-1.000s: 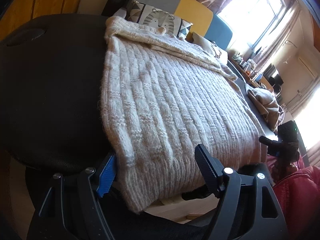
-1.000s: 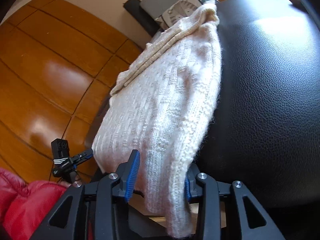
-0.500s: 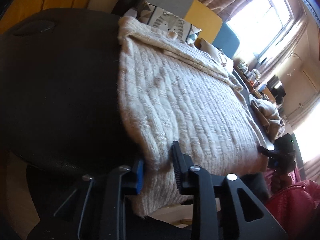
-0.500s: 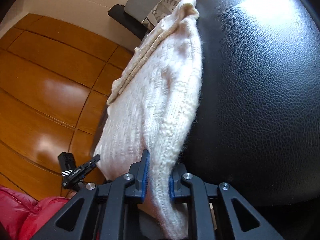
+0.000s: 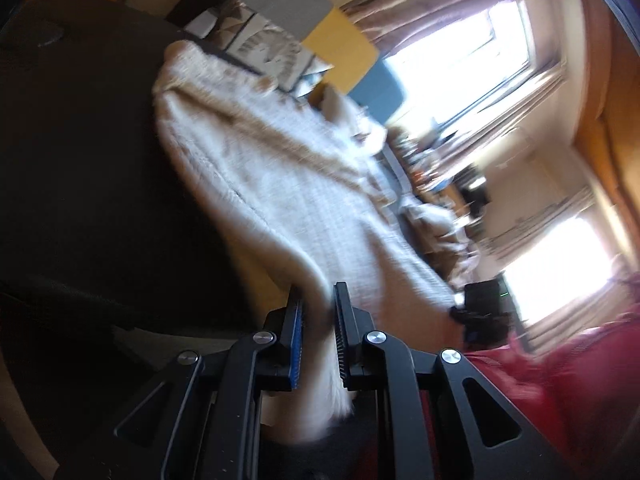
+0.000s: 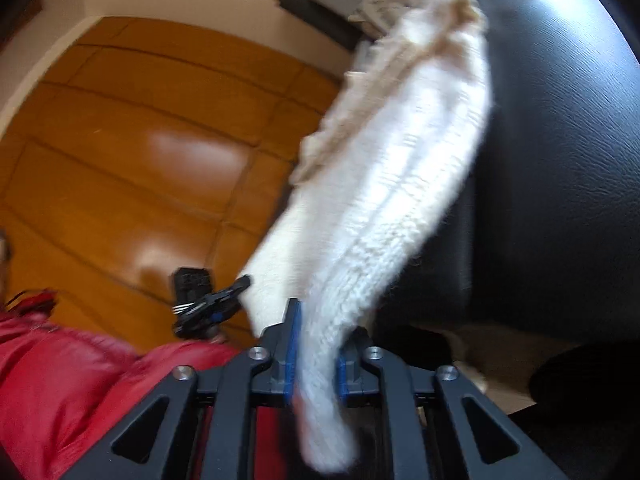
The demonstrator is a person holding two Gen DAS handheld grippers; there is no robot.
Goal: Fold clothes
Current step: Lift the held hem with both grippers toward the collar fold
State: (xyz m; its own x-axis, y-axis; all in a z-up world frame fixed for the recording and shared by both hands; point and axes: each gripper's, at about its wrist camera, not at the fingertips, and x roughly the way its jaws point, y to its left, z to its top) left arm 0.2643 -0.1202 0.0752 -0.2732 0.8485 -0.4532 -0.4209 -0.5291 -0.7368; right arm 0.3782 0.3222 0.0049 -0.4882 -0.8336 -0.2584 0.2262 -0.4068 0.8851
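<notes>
Gripping the cream knit sweater (image 5: 280, 200) at its near hem corners, left gripper (image 5: 318, 308) and right gripper (image 6: 316, 328) are both clamped on it; it drapes off the black leather seat's (image 6: 560, 160) front edge. Soft, floppy, stretchy — corners look like the best hold.

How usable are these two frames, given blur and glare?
Left wrist: motion blur smears the knit sweater and room; windows blown out; left gripper stays sharp. Right wrist: sweater blurred, glare on the wooden floor; right gripper crisp.
</notes>
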